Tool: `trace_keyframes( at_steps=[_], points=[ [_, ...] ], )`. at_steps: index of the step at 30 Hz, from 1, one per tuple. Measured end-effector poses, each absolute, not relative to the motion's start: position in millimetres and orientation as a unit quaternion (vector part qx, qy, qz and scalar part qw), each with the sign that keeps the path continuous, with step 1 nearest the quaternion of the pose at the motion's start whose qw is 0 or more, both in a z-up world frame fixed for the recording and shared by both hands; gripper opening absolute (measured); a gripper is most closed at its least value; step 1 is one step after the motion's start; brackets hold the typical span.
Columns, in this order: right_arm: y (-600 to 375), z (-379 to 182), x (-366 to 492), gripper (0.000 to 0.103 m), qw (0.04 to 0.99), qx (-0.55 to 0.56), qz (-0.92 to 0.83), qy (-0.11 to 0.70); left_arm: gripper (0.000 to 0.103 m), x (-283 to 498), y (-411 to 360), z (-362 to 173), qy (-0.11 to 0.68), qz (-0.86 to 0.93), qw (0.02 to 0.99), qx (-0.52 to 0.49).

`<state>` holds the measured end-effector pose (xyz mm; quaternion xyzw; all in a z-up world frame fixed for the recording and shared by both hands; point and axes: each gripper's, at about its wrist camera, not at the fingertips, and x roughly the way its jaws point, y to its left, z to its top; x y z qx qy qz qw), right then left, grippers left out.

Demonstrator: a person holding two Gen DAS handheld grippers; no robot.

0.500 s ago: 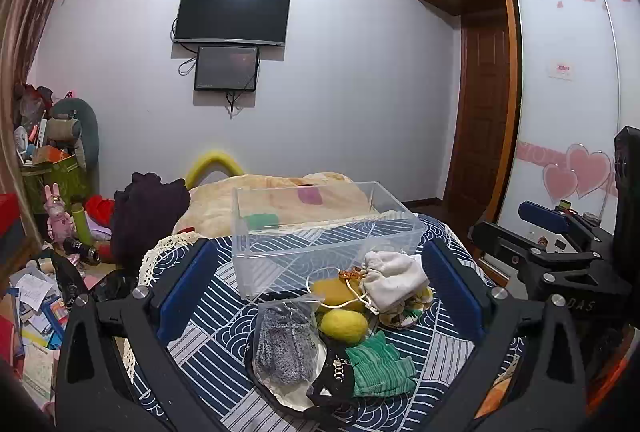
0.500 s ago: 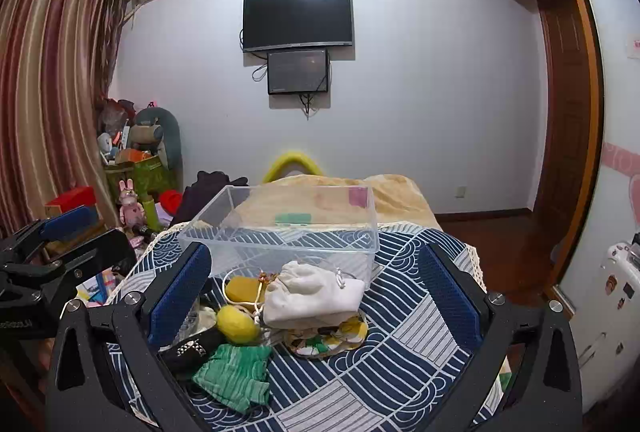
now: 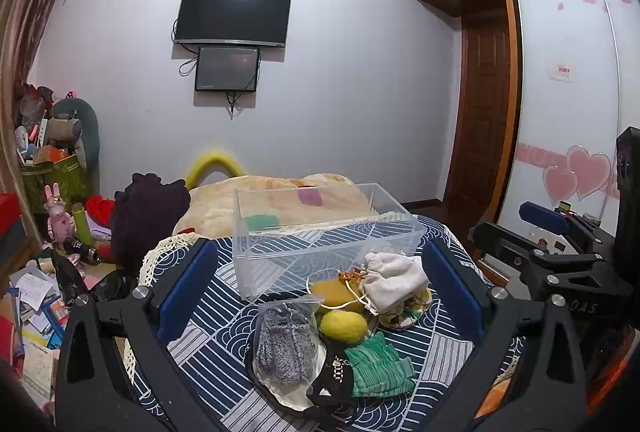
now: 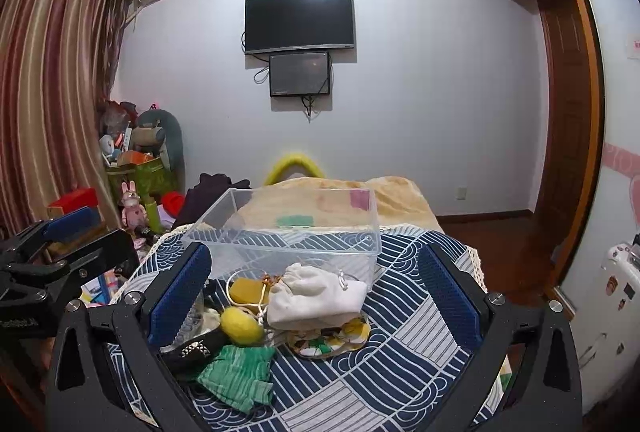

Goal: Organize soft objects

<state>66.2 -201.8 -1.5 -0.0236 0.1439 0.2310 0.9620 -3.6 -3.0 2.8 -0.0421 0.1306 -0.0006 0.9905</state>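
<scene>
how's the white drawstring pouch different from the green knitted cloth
The white drawstring pouch is plump and bunched, right in front of the clear bin; the green knitted cloth lies flat, ribbed and nearer the camera. Both are soft and rest on the blue patterned cover.

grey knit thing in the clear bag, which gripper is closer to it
Left. The grey knit item in its bag lies between the open left gripper's fingers. The right gripper is off to its right; its left finger mostly hides the bag.
</scene>
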Motion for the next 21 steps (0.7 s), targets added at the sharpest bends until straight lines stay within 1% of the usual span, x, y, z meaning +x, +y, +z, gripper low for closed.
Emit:
trace_keyframes(
  at_steps=[21],
  points=[
    [-197.7,3.9,59.0,0.103,0.962,-0.022,0.235,0.14,0.103,-5.1,-5.7,3.3,0.128,-0.001,0.991,-0.041]
  ],
)
